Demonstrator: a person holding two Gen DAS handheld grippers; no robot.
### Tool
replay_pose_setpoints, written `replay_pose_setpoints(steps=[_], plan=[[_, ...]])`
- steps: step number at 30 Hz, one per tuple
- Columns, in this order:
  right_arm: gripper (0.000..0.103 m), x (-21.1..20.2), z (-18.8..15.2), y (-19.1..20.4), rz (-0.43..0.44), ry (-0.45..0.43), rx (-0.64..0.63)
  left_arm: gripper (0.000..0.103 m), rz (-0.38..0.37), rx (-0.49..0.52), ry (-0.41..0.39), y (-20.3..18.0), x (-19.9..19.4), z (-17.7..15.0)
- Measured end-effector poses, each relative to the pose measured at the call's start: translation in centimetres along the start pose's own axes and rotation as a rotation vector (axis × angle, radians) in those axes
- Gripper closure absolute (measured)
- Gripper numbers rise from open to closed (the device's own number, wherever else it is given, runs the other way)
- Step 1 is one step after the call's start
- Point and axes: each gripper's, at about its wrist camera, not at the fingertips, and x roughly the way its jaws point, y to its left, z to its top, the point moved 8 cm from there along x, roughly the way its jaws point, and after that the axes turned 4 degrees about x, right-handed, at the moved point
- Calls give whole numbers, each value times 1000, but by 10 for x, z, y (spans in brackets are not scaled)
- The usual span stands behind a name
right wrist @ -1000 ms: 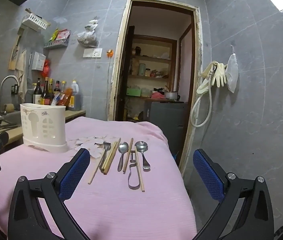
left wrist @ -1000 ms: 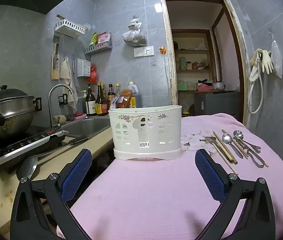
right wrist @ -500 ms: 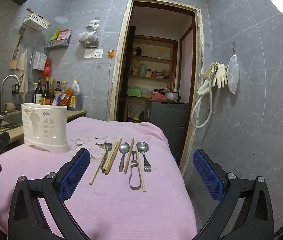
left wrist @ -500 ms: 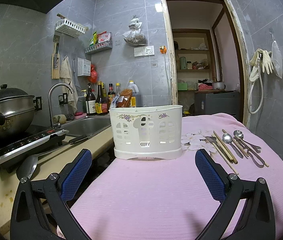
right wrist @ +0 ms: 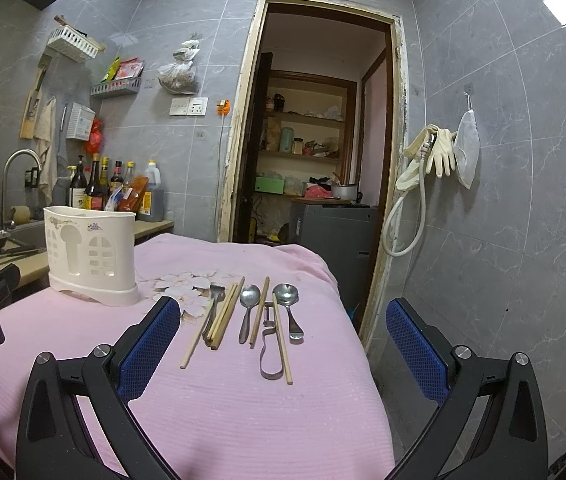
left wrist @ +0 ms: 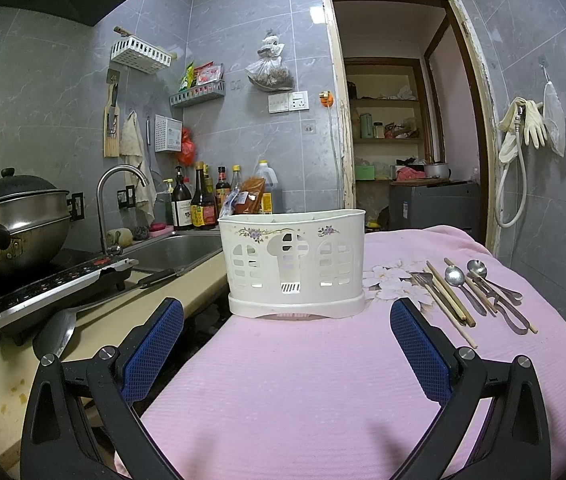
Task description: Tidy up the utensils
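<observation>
Left gripper (left wrist: pixel 287 340), black frame with blue mesh pads: spread wide, gripping nothing, held over the near part of the pink cloth-covered table (left wrist: pixel 303 392), aimed at the holder.
Right gripper (right wrist: pixel 283 340), same make: likewise spread wide, empty, held over the near right part of the same table (right wrist: pixel 243 420), aimed at the row of utensils.
Cream plastic utensil holder with cut-out windows and floral print (left wrist: pixel 293 264): upright, near the table's left edge, beside the counter; contents not made out.
Utensils, laid flat in a row toward the table's right edge, handles toward the cameras, well apart from the holder:
- metal fork (right wrist: pixel 214 304), touching the chopsticks at its right;
- single wooden chopstick (right wrist: pixel 193 344), leftmost, slanted;
- pair of wooden chopsticks (right wrist: pixel 225 318), side by side;
- metal spoon (right wrist: pixel 248 308), bowl away from the cameras;
- wooden chopstick (right wrist: pixel 259 312), between the two spoons;
- looped metal peeler-like tool (right wrist: pixel 269 344), type uncertain;
- wooden chopstick (right wrist: pixel 282 344), lying along that tool;
- second metal spoon (right wrist: pixel 287 306), rightmost.
White flower print on the cloth (right wrist: pixel 183 286): between holder and utensils.
Beyond the table's left edge: steel sink with curved tap (left wrist: pixel 119 200), lidded steel pot on an induction hob (left wrist: pixel 15 216), sauce bottles (left wrist: pixel 203 200) against the grey tiled wall.
</observation>
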Motion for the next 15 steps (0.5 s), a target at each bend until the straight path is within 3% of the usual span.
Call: replay_pose_setpoints(steps=[15], plan=[[0, 0, 0, 5, 2, 3, -2, 1, -7, 6, 9, 0, 0, -7]])
